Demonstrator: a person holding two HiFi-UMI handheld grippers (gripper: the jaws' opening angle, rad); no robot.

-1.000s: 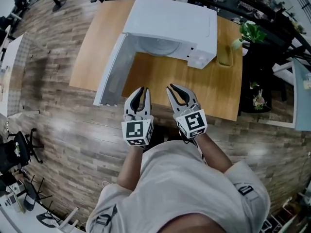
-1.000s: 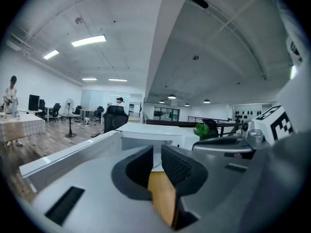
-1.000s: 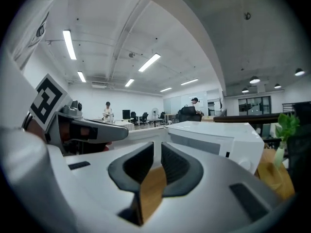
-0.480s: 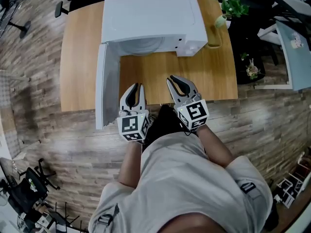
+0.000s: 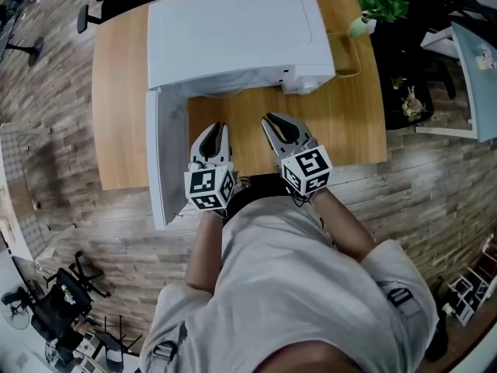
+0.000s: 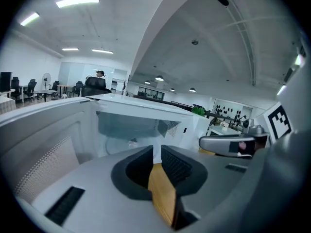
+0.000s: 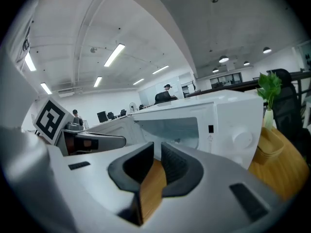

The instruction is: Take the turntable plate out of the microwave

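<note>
A white microwave [image 5: 233, 29] stands on the wooden table [image 5: 342, 123], its door [image 5: 165, 158] swung open to the left. The top hides the cavity in the head view. Through the opening, the left gripper view shows the pale glass turntable plate [image 6: 119, 147] lying on the cavity floor. My left gripper [image 5: 217, 128] and right gripper [image 5: 269, 120] hover side by side over the table's front part, just short of the opening and pointing at it. Each has a narrow slit between its jaws with nothing in it, seen in the left gripper [image 6: 157, 152] and right gripper [image 7: 157, 149] views.
A wooden tray [image 5: 345, 53] lies right of the microwave, with a potted plant [image 5: 380, 6] behind it. The open door walls off the left side beside my left gripper. The table's front edge [image 5: 349, 160] runs just below the grippers. Office chairs stand on the plank floor.
Both grippers have moved forward and lower, closer to the microwave's opening, keeping side by side. The slits between their jaws look the same. The door has stayed open.
</note>
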